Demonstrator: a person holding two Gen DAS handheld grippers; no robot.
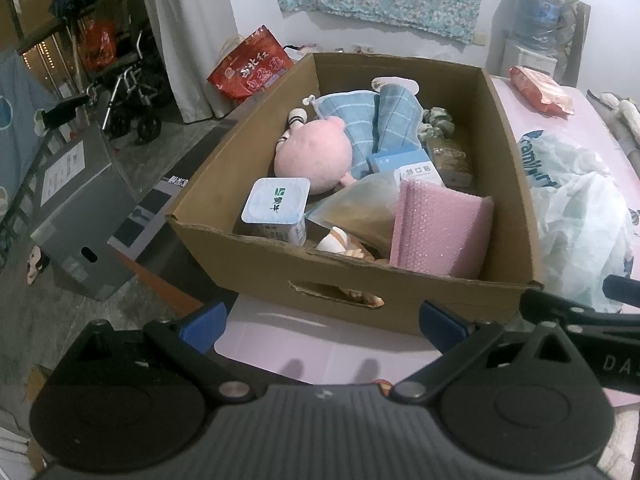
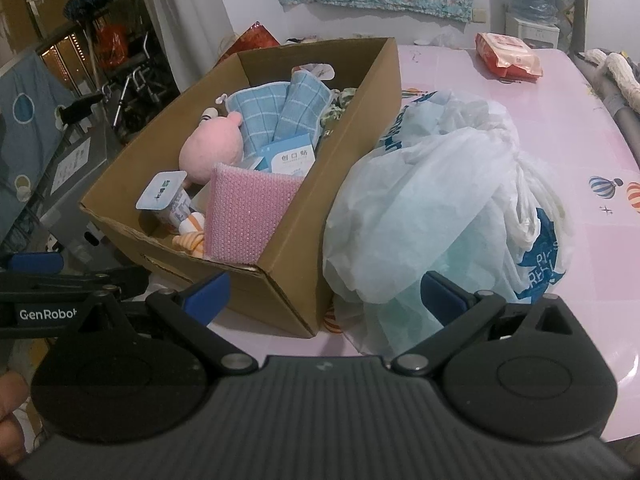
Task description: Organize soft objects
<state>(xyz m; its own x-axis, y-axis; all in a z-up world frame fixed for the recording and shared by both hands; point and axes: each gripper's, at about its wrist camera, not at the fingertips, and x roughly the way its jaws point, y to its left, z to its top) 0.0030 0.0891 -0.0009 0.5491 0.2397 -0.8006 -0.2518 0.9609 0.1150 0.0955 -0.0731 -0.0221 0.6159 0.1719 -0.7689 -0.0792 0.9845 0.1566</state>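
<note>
Sitting on the pink table [image 2: 520,128] is an open brown cardboard box [image 1: 256,264] full of soft things: a round pink plush toy [image 1: 312,154], a blue checked cloth [image 1: 360,120] and a pink bubble-wrap pouch [image 1: 438,232]. A small white cup with a foil lid [image 1: 276,204] stands near the front wall. Just right of the box is a big crumpled white plastic bag [image 2: 432,208]. A striped orange toy [image 2: 192,236] is mostly hidden behind the box wall. My left gripper [image 1: 322,318] and right gripper [image 2: 324,298] both have their blue fingers spread wide apart, holding nothing.
</note>
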